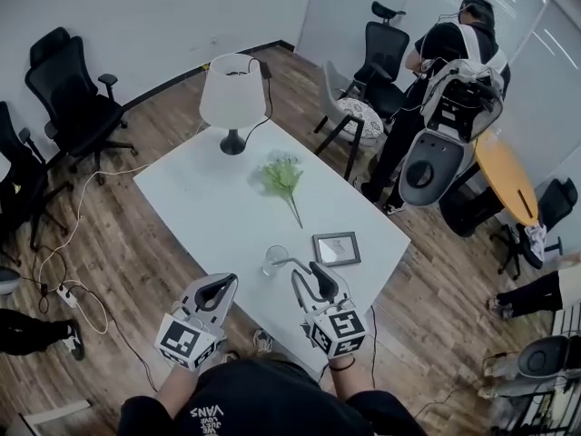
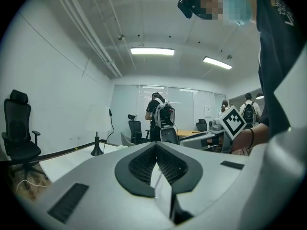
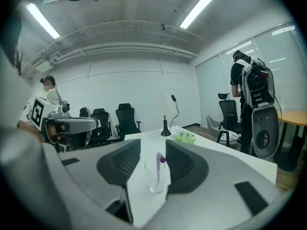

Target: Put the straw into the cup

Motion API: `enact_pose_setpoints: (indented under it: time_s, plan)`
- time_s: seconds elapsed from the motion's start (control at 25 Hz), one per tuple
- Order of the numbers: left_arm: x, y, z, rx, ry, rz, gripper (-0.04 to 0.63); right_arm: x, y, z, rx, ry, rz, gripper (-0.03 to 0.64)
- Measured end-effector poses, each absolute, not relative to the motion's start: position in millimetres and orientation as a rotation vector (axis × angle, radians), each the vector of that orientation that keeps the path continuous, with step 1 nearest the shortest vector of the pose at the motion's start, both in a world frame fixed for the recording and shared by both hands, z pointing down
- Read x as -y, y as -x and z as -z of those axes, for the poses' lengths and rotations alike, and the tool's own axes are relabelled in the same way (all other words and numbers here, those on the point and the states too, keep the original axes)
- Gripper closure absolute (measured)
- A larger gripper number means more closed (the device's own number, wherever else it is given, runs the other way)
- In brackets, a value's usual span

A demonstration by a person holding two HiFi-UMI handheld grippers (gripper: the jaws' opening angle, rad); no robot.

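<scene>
A clear cup (image 1: 275, 260) stands on the white table (image 1: 209, 207) near its front edge. In the right gripper view the cup (image 3: 155, 175) holds an upright purple straw (image 3: 159, 169), seen past the jaws. My right gripper (image 1: 309, 275) is just right of the cup, open (image 3: 153, 150), with its jaws well apart and nothing between them. My left gripper (image 1: 222, 285) hangs over the front edge, left of the cup. Its jaws meet at the tips (image 2: 156, 146) and hold nothing.
Further back on the table are a picture frame (image 1: 337, 248), a green plant sprig (image 1: 284, 178) and a white lamp (image 1: 232, 94). Black office chairs (image 1: 68, 89) stand at the left. A person with a backpack (image 1: 454, 71) stands at the back right.
</scene>
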State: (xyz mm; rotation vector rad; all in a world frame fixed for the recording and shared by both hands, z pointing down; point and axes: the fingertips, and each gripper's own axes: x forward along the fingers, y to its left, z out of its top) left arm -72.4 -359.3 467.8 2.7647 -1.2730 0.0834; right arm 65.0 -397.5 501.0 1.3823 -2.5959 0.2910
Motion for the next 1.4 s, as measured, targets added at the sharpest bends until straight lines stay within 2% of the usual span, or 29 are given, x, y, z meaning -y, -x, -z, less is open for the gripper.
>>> enact_pose_setpoints:
  time_s: [0.68,0.92,1.12,1.4]
  plan:
    - [344.9,68.7,-464.6,1.233,-2.799,-0.066,0.584,364.6,-53.0,-487.6,2.657,-1.337,-0.272,0.466]
    - [338.3,70.7,-464.8,1.231,-2.796,-0.065,0.584,353.7,-50.6,-486.1,2.663,-1.34,-0.267,0.563]
    - [337.2,72.1,-464.1,1.231,-2.803,-0.057,0.584,348.9,-49.4,-476.9,2.681,-1.35,-0.239,0.595]
    - [334.6,75.1,-462.9,1.224,-2.798,-0.056,0.584,343.0,-42.9,-467.3,2.694,-1.338,-0.216,0.6]
